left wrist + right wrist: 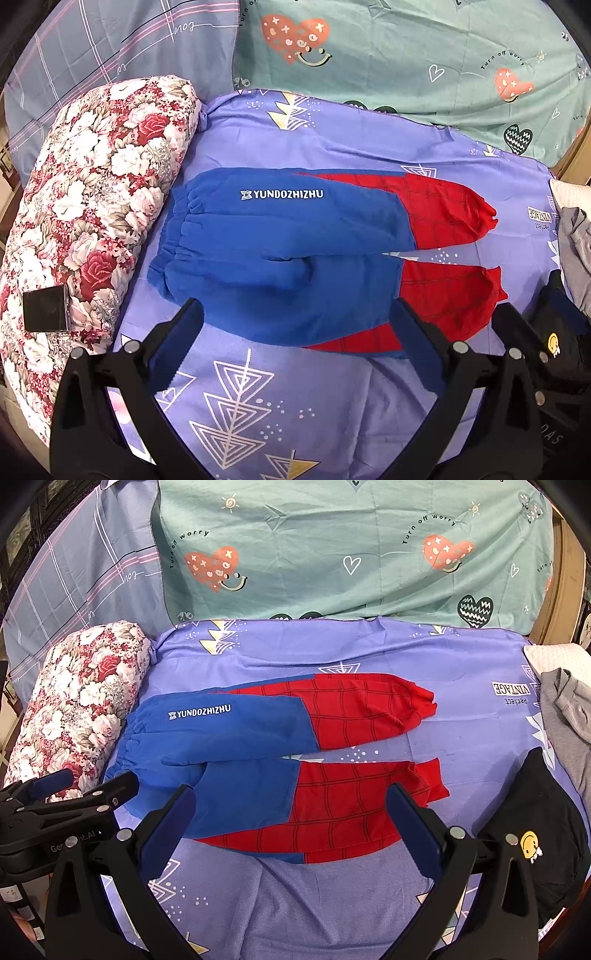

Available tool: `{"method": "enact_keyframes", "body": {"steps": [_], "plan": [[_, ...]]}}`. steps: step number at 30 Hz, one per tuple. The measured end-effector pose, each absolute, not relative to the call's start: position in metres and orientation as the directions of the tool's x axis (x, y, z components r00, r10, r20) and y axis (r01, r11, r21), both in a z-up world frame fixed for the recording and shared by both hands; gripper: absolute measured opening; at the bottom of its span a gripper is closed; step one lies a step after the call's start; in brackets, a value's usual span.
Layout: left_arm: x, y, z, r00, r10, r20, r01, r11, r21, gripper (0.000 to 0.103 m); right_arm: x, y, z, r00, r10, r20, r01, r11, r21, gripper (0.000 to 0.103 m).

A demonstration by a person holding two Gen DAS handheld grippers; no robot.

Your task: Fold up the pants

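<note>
- Pants (pixel 280 254), blue upper part with red grid-lined legs, lie flat on the purple sheet (pixel 295 406) of the bed, both legs spread side by side.
- Waistband at 9 o'clock, just beside the floral bolster (pixel 92 192); cuffs toward 3 o'clock. White lettering "YUNDOZHIZHU" on the far leg.
- Left tool (pixel 295 325): jaws spread wide, nothing between them; tips over the near edge of the blue part. Contact with the cloth cannot be told.
- Right tool (pixel 291 805): jaws spread wide, empty; tips over the near leg, one on the blue side, one by the red cuff end.
- In the right wrist view the left tool shows at 9 o'clock, near the waistband.
- Black garment with yellow smiley (pixel 532 845) at 4 o'clock, apart from the pants; grey garment (pixel 569 709) at 3 o'clock.
- Green heart-print sheet (pixel 332 554) at 12 o'clock, beyond the purple sheet.
- Dark phone-like object (pixel 46 310) rests on the bolster at 9 o'clock.
</note>
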State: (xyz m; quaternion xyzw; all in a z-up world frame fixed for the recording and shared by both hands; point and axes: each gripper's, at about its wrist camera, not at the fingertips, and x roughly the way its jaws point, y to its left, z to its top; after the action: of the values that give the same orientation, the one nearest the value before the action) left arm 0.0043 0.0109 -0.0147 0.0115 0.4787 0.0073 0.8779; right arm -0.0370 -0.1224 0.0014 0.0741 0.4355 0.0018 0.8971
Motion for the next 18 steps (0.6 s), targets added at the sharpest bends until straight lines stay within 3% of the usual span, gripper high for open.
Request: {"method": "enact_keyframes", "body": {"steps": [18], "plan": [[0.011,0.018,-0.036,0.486,-0.016,-0.874,0.009,1.000,-0.013,0.101,-0.033,-0.124,-0.011,0.588,0.085,-0.804,0.067,0.986,0.153,0.102]]}}
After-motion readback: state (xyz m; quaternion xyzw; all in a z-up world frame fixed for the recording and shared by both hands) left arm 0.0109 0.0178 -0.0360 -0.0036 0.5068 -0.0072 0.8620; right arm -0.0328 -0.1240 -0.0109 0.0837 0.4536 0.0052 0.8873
